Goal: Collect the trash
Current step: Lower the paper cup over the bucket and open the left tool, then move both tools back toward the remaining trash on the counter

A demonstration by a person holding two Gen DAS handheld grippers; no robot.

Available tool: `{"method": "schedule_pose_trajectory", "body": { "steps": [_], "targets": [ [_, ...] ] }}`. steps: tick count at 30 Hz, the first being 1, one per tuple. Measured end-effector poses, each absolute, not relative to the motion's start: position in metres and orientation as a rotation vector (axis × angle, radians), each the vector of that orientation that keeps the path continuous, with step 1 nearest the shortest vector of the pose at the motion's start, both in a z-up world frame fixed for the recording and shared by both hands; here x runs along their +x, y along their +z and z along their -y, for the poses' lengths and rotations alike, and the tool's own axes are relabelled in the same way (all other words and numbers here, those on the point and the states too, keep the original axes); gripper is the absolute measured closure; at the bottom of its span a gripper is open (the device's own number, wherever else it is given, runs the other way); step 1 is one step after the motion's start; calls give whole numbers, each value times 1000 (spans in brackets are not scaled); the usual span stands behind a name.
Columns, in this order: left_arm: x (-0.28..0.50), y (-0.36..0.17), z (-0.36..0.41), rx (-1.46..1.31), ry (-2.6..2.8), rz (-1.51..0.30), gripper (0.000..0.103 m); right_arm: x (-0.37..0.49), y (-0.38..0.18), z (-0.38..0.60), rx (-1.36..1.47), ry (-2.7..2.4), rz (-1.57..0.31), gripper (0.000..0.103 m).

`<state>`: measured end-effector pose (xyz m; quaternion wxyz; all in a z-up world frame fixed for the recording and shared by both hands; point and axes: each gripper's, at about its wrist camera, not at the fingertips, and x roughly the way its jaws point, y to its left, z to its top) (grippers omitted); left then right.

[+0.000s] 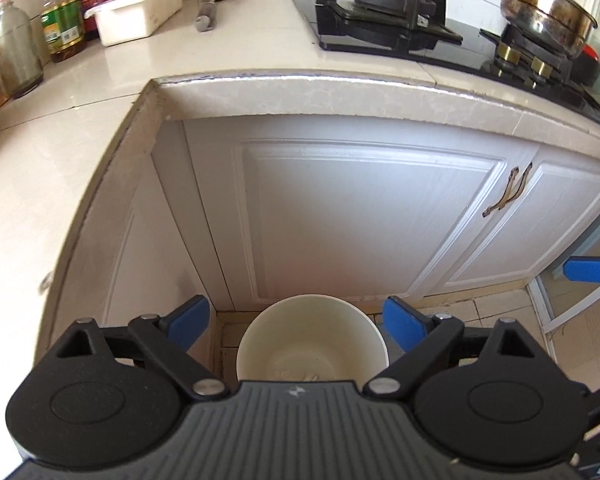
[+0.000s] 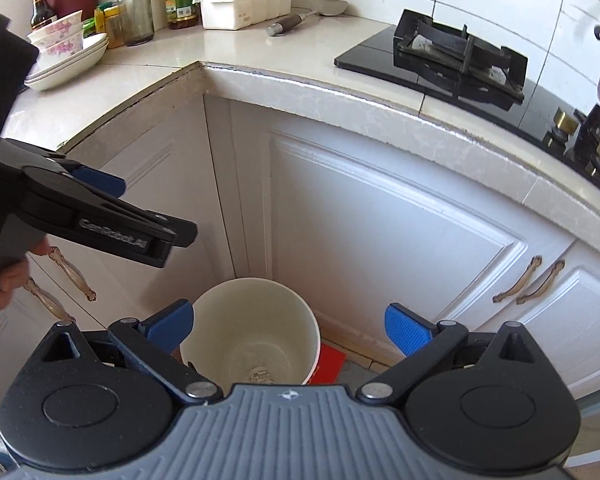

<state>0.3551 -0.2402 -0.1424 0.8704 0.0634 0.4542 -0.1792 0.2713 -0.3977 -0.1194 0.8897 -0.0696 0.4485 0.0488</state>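
The left gripper [image 1: 296,322] hangs wide open and empty directly above the white bin [image 1: 312,344] on the floor in the cabinet corner, probably poised for dropping. The right gripper [image 2: 288,326], equally spread and empty, hovers beside it. Only the right view shows crumpled trash [image 2: 262,374] at the bin's bottom and bowls [image 2: 66,46] on the desk [image 2: 228,50].

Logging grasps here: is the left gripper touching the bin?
Apart. In the right wrist view the left gripper hangs well above the bin, cabinet door showing between them.
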Motion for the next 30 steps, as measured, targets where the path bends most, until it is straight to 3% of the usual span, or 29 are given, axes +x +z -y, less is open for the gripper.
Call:
{"method": "schedule_pose_trajectory", "body": {
  "steps": [14,30],
  "targets": [
    [307,-84,163,-6,-236,-862,6,275,-80,349,-258,244,-835,0],
    [217,-51,13,-118,250,-775,5,298,-57,190,-375,780,-719,0]
  ]
}}
